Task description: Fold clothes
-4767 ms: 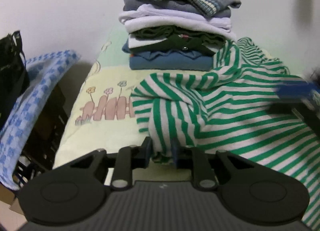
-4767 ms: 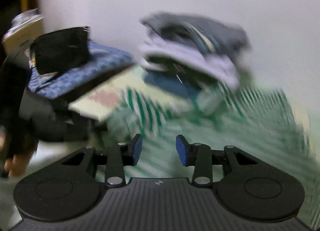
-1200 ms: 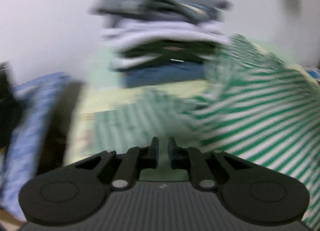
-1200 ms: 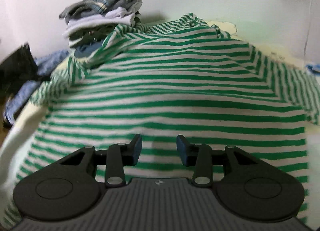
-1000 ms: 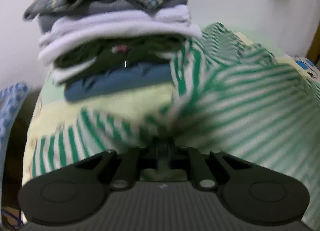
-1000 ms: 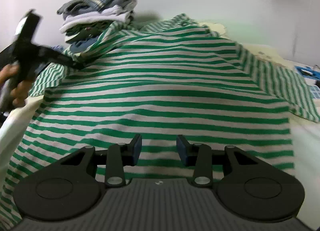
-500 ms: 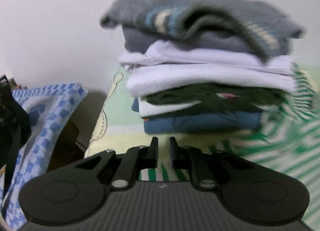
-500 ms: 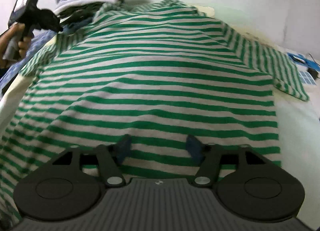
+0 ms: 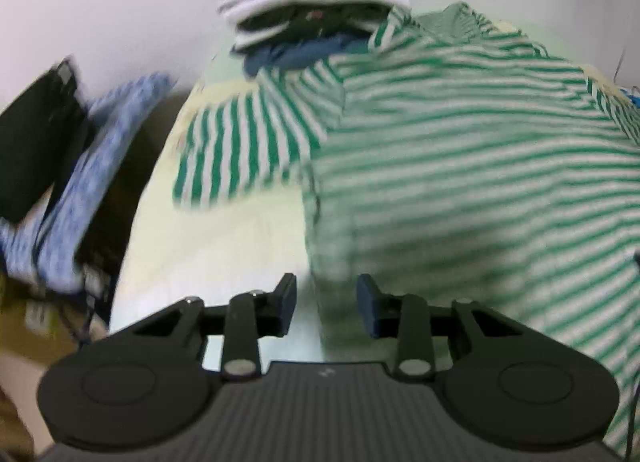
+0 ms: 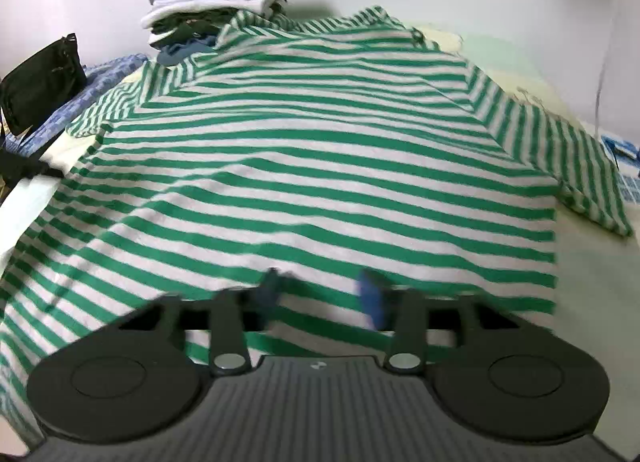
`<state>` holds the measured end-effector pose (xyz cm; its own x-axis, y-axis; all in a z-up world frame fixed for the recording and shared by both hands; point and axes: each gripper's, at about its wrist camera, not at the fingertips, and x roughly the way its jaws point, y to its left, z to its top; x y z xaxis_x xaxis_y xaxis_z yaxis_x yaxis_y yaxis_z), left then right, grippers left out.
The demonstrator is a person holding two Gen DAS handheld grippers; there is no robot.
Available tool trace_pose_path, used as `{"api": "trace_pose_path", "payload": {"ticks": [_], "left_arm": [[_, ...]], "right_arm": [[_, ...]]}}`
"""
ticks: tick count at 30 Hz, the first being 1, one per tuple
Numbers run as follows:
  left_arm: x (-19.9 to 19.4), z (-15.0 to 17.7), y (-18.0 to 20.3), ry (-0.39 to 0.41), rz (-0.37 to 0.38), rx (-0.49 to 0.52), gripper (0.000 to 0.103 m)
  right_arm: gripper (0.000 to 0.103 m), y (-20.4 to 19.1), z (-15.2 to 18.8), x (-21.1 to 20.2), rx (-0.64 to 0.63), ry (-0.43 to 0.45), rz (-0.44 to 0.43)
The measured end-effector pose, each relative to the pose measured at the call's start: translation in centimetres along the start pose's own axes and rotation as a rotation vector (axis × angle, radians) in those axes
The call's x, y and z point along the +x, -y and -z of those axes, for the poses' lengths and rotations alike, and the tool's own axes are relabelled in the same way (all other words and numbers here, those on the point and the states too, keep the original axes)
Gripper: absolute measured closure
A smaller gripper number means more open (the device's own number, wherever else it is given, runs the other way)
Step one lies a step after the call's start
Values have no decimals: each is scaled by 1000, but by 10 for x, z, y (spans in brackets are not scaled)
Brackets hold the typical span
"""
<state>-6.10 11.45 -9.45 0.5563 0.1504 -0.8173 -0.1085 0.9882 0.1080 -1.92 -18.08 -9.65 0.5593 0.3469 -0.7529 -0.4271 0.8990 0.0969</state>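
- Striped shirt (image 10: 312,150) lying spread flat on the bed (image 9: 224,238), collar end touching the stack of folded clothes (image 10: 216,2), presumably smoothed out ready for the first fold.
- Left gripper (image 9: 326,304) hovering at the shirt's side edge below the sleeve (image 9: 240,150); jaws just opening, parted, pinching nothing.
- Right gripper (image 10: 320,298) hanging over the hem, opposite the stack; jaws just closing, blurred, pads apparently not yet clamping cloth.

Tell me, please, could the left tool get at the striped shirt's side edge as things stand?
Probably yes: the left tool is open just in front of the striped shirt, whose side edge lies flat on the bedsheet with nothing over it.
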Motion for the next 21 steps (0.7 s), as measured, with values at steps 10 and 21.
{"api": "trace_pose_path", "payload": {"ticks": [10,21], "left_arm": [[-25,47,38,-57,-118,-97,97],[-23,45,53,-69,-123,-57,92]], "right_arm": [[93,25,40,-35,-54,3,-10],[84,13,42,-47,-52,-8,31]]}}
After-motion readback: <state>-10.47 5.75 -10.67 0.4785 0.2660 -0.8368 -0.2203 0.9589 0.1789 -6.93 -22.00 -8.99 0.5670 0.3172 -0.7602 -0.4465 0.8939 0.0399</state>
